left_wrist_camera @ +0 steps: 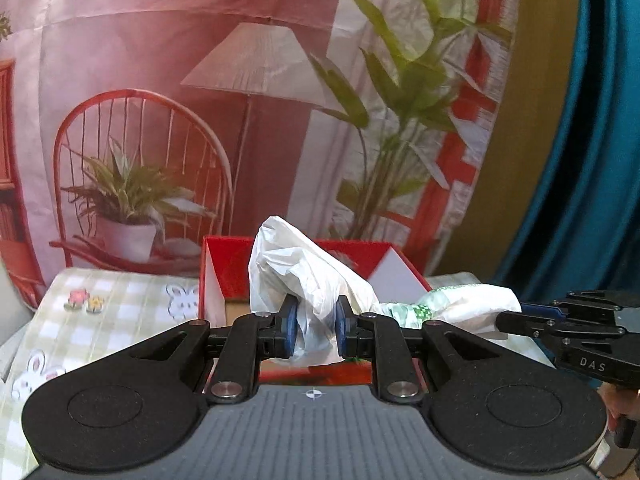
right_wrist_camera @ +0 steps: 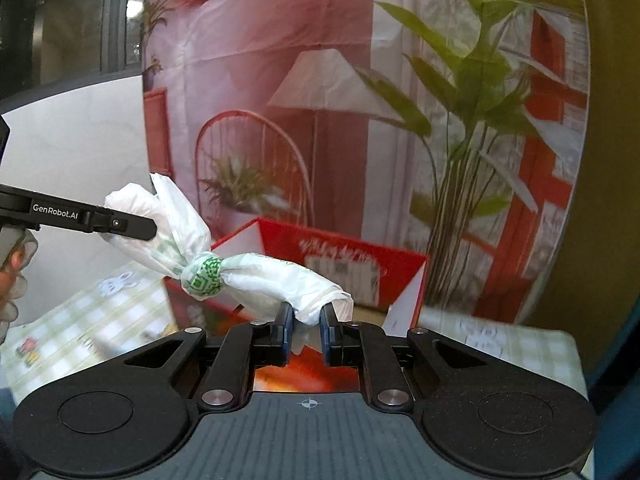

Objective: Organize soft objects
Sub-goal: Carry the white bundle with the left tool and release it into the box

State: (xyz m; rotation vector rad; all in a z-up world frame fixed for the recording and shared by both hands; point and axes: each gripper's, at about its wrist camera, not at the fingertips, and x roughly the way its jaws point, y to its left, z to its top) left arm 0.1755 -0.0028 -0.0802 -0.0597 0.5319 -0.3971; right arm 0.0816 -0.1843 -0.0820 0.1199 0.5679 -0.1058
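A white plastic bag (left_wrist_camera: 304, 272) with a green-printed knot (right_wrist_camera: 204, 276) is stretched between my two grippers above an open red box (left_wrist_camera: 228, 268). My left gripper (left_wrist_camera: 316, 330) is shut on one end of the bag. My right gripper (right_wrist_camera: 306, 330) is shut on the other end (right_wrist_camera: 316, 300). In the left wrist view the right gripper (left_wrist_camera: 516, 320) comes in from the right, holding the bag's far end (left_wrist_camera: 468, 304). In the right wrist view the left gripper (right_wrist_camera: 132, 226) comes in from the left. The red box (right_wrist_camera: 340, 256) sits just beyond the bag.
The table carries a green checked cloth with bunny prints (left_wrist_camera: 120, 312), also in the right wrist view (right_wrist_camera: 100, 320). A printed backdrop of a lamp, chair and plants (left_wrist_camera: 256, 80) hangs close behind the box. A teal curtain (left_wrist_camera: 592, 160) hangs at the right.
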